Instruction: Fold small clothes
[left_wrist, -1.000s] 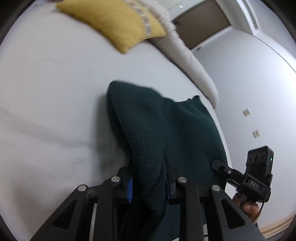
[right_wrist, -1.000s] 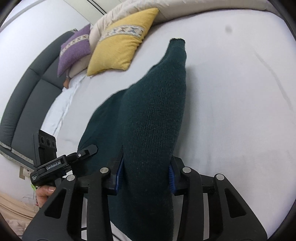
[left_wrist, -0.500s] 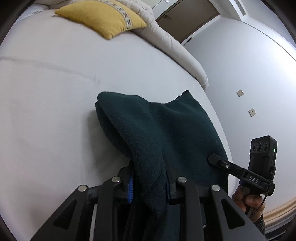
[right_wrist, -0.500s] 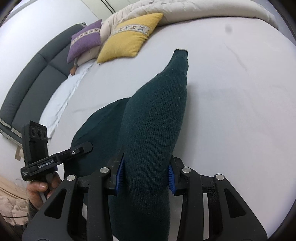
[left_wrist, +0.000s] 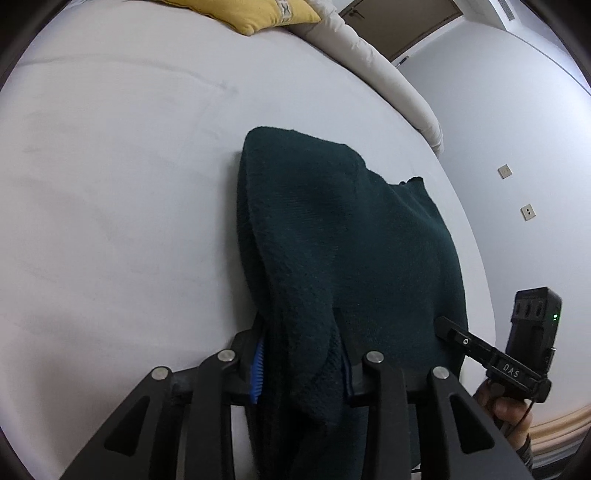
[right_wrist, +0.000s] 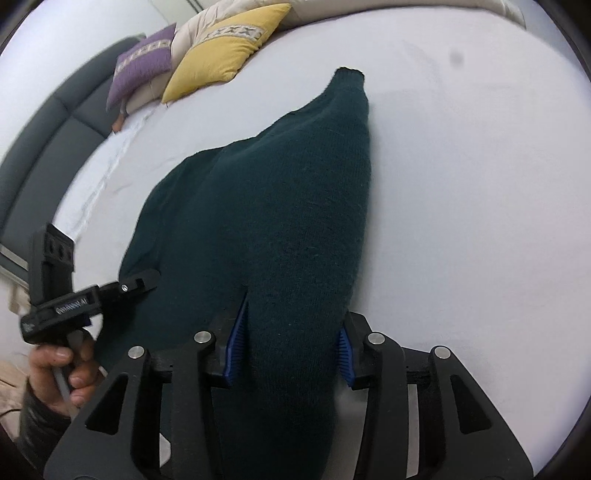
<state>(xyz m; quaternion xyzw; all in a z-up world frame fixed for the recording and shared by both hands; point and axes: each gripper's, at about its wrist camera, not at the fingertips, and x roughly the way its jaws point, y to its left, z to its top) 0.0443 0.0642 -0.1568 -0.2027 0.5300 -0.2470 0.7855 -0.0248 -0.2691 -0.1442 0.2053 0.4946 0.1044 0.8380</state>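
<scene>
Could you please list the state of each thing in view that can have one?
Sweater: partly folded, draped on the bed, gripped at two spots.
Left gripper: shut on the sweater.
Right gripper: shut on the sweater.
Yellow pillow: lying at the bed's far end.
Door: closed.

"DAS" in white letters on the right tool (left_wrist: 511, 369); left tool's label blurred, unreadable.

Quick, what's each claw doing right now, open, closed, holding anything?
Left claw: closed on the dark green knitted sweater.
Right claw: closed on the same sweater, a thicker bunch of it.
</scene>
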